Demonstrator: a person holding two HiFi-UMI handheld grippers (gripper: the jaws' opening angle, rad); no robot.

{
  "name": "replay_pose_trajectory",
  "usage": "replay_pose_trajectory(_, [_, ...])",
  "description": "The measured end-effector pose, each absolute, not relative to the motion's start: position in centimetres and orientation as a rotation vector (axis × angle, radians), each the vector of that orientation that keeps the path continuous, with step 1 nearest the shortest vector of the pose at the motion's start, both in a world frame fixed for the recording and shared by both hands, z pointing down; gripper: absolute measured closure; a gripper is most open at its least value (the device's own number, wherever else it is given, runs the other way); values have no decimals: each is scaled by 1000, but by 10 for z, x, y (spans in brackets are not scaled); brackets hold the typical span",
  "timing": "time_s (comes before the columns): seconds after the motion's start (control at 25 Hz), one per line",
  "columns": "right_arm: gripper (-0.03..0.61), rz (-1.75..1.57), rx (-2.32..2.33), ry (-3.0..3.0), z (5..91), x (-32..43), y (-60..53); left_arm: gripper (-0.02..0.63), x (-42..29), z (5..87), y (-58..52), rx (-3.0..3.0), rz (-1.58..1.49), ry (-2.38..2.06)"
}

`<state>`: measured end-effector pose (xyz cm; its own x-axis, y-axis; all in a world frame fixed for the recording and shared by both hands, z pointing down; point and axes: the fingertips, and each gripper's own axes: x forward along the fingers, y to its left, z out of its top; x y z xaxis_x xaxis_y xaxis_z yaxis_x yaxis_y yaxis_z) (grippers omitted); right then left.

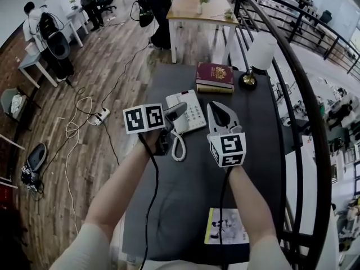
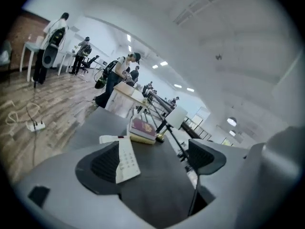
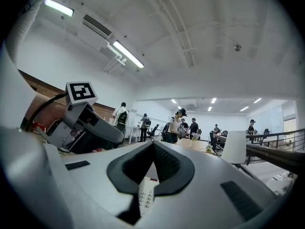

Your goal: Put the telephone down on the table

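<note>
Head view: telephone (image 1: 188, 112) lies flat on table (image 1: 185, 201), toward far edge, left of middle | left gripper view: left gripper (image 2: 156, 159) jaws spread wide, holding nothing, phone just beyond them | right gripper view: right gripper (image 3: 153, 146) jaws meet at tips, empty | judgement: phone looks set down; wide jaws suit letting go.

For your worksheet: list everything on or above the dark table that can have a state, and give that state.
left gripper: jaws apart, gripping nothing
right gripper: jaws shut, tips touching, empty
telephone: lying flat on the table, keypad up
coiled cord: slack, resting on the table
books: closed, stacked flat
lamp: standing upright
booklet: closed, flat at the near edge
</note>
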<state>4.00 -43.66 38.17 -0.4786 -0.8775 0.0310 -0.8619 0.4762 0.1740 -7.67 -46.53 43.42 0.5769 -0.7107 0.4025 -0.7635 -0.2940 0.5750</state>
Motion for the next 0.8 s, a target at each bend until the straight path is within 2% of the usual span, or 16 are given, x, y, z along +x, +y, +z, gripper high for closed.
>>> replay_pose_trajectory(0.16, [577, -233, 1539, -2663, 330, 40, -394, 146, -72, 369, -428, 2116, -116, -1130])
replay_pose_trajectory(0.24, [577, -259, 1542, -2683, 304, 42, -372, 163, -72, 344, -406, 2204, -105, -1194])
replay_pose_trajectory(0.32, [577, -275, 1548, -2708, 280, 45, -347, 206, -73, 324, -382, 2280, -97, -1257])
replay_pose_trajectory(0.44, [577, -286, 1541, -2757, 246, 49, -309, 224, -72, 294, -344, 2354, -125, -1308])
replay_pose_trajectory(0.56, [577, -374, 1518, -2767, 217, 52, -273, 436, -67, 265, -305, 2437, -126, -1371])
replay_pose_trajectory(0.8, [577, -532, 1465, -2782, 185, 48, -189, 470, -61, 227, -229, 2544, -174, -1409])
